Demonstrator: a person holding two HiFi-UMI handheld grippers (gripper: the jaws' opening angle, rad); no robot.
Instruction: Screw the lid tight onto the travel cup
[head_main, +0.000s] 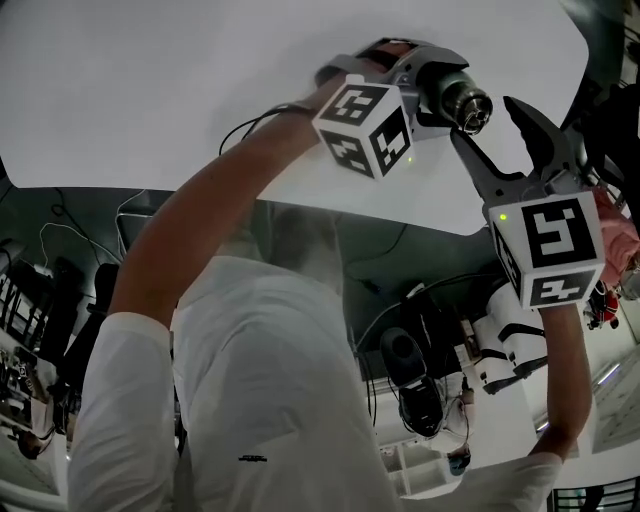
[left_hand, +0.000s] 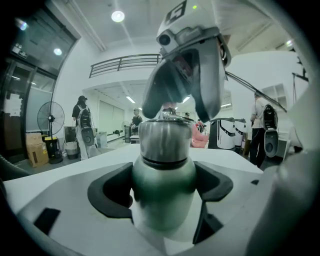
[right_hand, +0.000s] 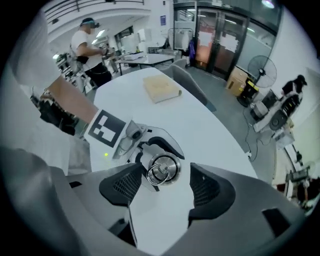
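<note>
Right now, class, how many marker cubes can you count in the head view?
2. One marker cube sits at upper centre, beside the travel cup; the other is lower, at the right. None seems hidden.

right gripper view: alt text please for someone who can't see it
The open right gripper looks down on the ring-topped lid of a cup, its jaws clear of the lid on either side. The left gripper holds the cup above a white table, where a tan box lies farther off.
</note>
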